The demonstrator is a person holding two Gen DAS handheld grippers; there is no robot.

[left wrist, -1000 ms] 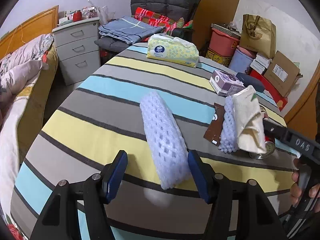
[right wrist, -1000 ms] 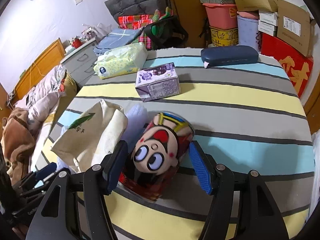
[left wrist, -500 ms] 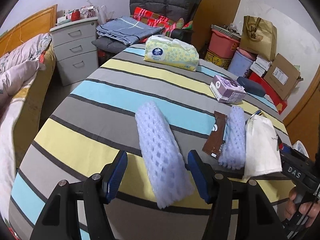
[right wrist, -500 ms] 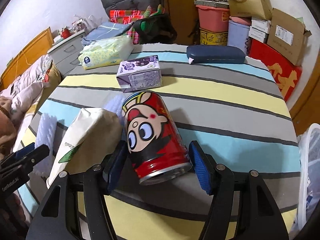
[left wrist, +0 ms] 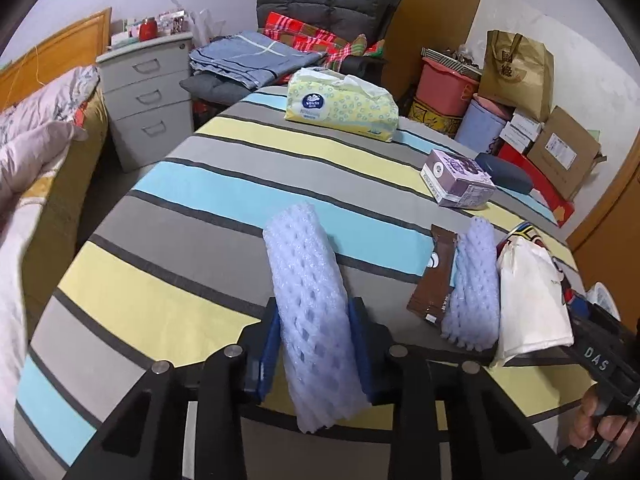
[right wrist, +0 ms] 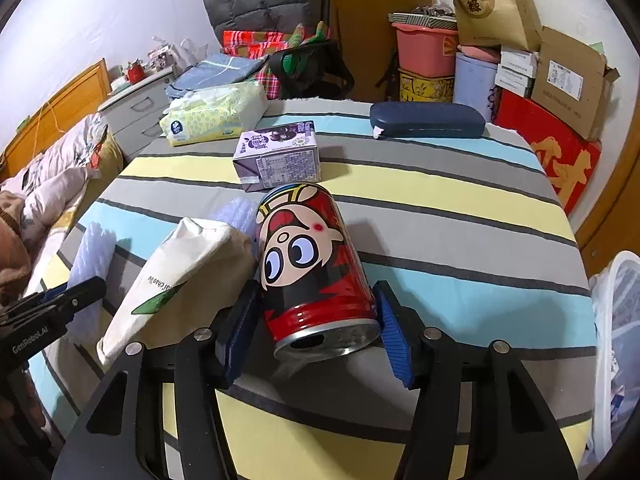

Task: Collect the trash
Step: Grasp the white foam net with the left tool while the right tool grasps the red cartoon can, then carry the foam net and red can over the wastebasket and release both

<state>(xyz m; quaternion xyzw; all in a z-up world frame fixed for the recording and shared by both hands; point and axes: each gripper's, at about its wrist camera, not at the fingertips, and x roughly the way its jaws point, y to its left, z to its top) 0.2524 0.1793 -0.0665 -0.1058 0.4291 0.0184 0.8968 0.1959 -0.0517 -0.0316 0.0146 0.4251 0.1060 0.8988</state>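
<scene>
The left gripper (left wrist: 316, 354) is closing on the pale lilac foam net sleeve (left wrist: 310, 312), with both pads pressing on its sides at the lower centre of the frame. The sleeve's long axis is running straight away from the gripper, up the striped counter (left wrist: 192, 208). The right gripper (right wrist: 316, 334) is closing around the red cartoon-face tin can (right wrist: 314, 268), lying lengthwise between the jaws with its open end toward the camera; the right pad is not yet touching.
</scene>
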